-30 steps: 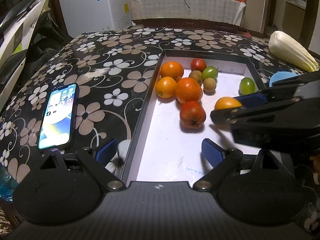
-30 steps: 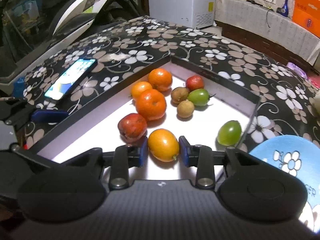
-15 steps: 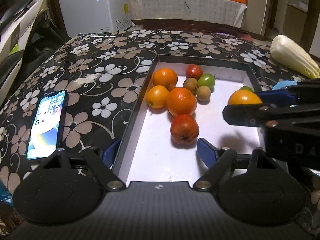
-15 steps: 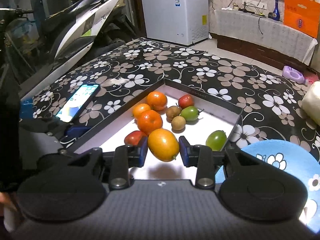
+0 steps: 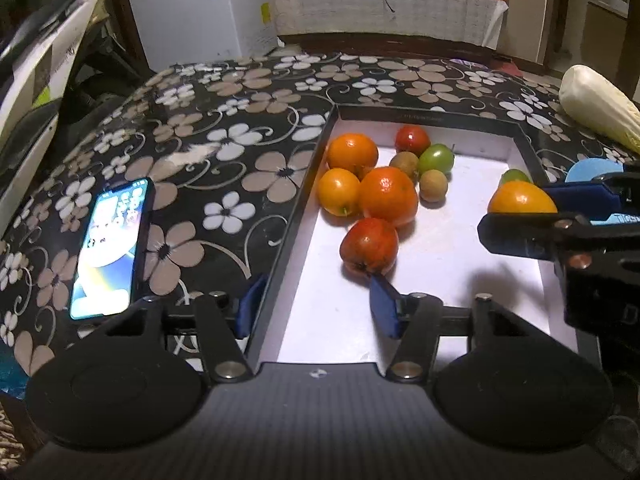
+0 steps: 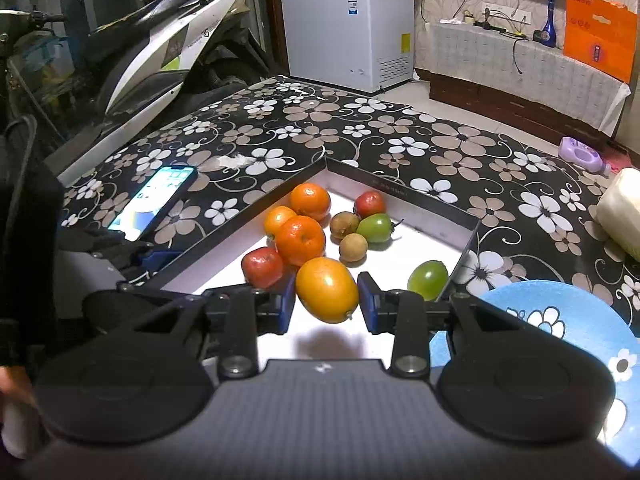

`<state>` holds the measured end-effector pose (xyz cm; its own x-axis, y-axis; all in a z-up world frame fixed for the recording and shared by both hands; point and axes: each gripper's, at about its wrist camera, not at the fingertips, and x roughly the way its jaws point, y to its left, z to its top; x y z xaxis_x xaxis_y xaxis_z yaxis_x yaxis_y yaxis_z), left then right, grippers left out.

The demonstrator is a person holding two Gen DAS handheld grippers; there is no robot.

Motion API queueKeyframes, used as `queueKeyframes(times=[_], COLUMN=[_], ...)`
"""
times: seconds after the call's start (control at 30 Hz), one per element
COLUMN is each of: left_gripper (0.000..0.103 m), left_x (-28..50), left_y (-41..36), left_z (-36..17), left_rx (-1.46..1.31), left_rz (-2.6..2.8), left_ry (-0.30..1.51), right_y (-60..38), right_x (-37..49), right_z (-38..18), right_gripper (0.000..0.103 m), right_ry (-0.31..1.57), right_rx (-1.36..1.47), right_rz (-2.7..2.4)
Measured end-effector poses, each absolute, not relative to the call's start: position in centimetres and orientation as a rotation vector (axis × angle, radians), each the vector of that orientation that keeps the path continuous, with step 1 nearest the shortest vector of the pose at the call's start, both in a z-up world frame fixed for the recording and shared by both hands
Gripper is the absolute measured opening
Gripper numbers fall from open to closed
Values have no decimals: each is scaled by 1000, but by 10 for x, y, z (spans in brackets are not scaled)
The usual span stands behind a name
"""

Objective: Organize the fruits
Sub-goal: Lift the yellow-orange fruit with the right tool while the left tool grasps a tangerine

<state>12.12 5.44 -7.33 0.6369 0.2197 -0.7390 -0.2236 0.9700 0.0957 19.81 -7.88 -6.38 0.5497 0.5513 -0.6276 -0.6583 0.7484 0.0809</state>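
R gripper (image 6: 327, 307) clamped on yellow-orange fruit (image 6: 326, 289), held clear above the white tray (image 6: 404, 236) floor w/ its shadow below; in left view the fruit's lower half is hidden behind R finger. L gripper (image 5: 316, 308) approx half open, jaws have just been closing, nothing between pads; they straddle the tray's left wall, right pad just beside red fruit (image 5: 369, 246). Rest of fruit clustered at tray's far left; green one (image 6: 427, 280) apart, mostly hidden in left view. Blue plate (image 6: 560, 320) cut off at right. Phone (image 5: 110, 248) on cloth
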Motion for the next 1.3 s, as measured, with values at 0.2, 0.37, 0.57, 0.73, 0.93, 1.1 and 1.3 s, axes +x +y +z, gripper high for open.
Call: queueKeyframes(times=[0.2,0.37,0.57,0.73,0.93,1.1,1.3], left_gripper=[74,72,66,76,70,59,49], left_x=[124,129,133,136,143,142,143], left_y=[59,69,71,70,72,70,76], left_z=[-75,-76,-75,-72,-72,-72,-72], left_rx=[-61,-112,-133,-142,-148,-110,-104], left_rz=[219,200,204,195,178,201,224], left_ry=[871,889,885,867,864,859,868], right_y=[-80,-83,-85,-86,-88,-89,-89], right_x=[199,200,200,200,200,202,203], right_z=[-65,-63,-60,-60,-60,-61,-61], right_gripper=[37,37,37,37,37,37,37], right_ry=[684,680,673,674,675,681,680], right_rx=[-168,-152,-154,-154,-151,-157,-159], right_rz=[712,708,712,712,709,692,664])
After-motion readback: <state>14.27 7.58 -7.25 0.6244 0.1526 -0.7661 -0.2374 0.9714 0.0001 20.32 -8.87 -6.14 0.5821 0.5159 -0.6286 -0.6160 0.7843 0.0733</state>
